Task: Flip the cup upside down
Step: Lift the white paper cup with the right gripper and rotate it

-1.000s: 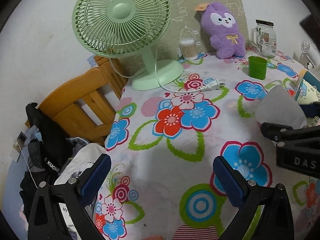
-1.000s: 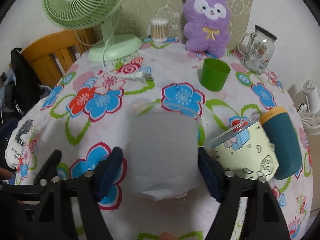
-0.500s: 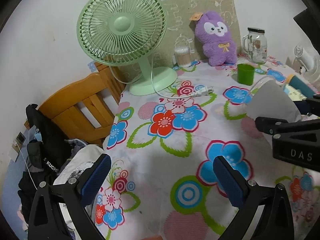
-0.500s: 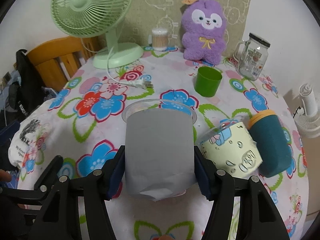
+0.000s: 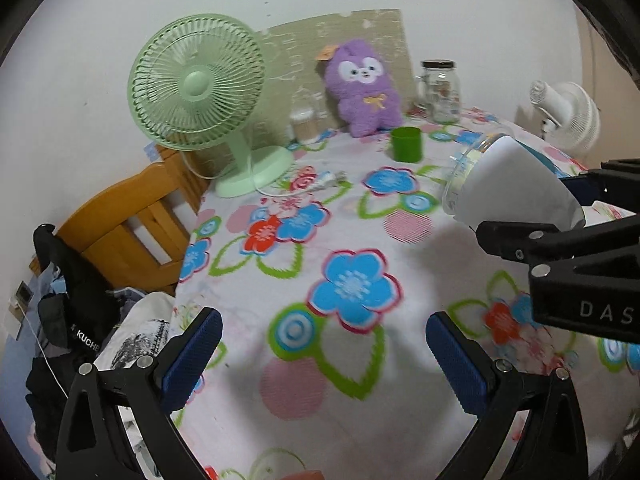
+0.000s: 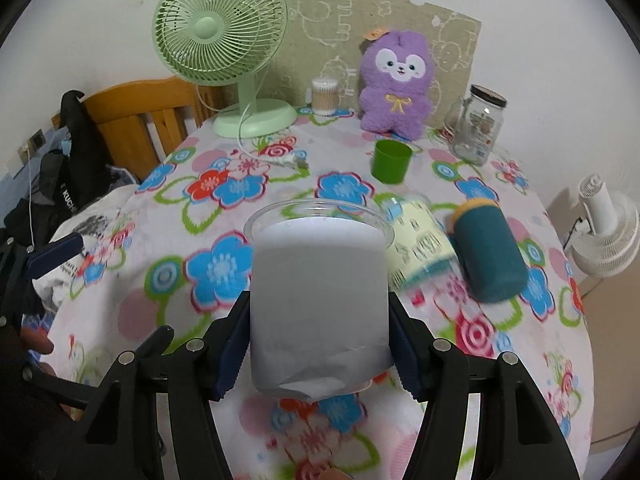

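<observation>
right tongs (image 6: 320, 340) pinching paper-wrapped clear cup (image 6: 320, 300) | cup now lifted off the tablecloth (image 6: 224, 300), lying level, rim forward | I judge flip half done | left tongs (image 5: 320, 360) spread, empty

A clear plastic cup wrapped in grey paper (image 6: 320, 300) is held above the flower-patterned tablecloth (image 6: 224, 344), gripped from both sides by the right gripper (image 6: 320, 344). Just right of it a pale printed cup (image 6: 420, 244) and a teal tumbler (image 6: 490, 254) lie on their sides. Behind them a small green plastic cup (image 6: 391, 160) stands, with a purple plush toy (image 6: 394, 84) behind it. At the far left a green desk fan (image 6: 224, 40) is set.
</observation>
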Available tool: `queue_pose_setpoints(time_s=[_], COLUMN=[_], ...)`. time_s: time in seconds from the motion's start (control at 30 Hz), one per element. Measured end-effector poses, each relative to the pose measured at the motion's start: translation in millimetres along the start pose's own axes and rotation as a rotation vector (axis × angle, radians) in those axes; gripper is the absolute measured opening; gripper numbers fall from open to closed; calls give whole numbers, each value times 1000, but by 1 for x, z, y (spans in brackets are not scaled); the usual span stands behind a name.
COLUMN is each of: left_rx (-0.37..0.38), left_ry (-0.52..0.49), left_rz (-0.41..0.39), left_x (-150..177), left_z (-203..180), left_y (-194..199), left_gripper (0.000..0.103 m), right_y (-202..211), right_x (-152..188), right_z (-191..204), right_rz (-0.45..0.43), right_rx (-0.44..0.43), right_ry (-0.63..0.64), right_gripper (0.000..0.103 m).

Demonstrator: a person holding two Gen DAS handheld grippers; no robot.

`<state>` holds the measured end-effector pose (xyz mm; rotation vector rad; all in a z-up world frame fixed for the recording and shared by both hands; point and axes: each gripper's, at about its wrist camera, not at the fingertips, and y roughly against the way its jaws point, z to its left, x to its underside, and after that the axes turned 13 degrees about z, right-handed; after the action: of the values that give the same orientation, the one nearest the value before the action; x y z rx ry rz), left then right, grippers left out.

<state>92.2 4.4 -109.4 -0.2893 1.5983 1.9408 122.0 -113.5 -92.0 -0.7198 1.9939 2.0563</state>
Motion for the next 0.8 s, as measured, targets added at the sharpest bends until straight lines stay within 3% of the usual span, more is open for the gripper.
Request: queue_pose_setpoints(time_s=[0.47, 0.8], left_rx=[115, 143], left_ry=[-191, -214], left_rz=[25, 51], left_x=[50, 71], left_z=[-70, -86], left_y=[20, 22], left_gripper=[103, 103], right_y=[16, -9], right_x=[71, 108], right_z=[-16, -8], right_rz=[35, 102], right_rx=[-9, -19], right_ry=[-19, -31], right_gripper=[66, 66])
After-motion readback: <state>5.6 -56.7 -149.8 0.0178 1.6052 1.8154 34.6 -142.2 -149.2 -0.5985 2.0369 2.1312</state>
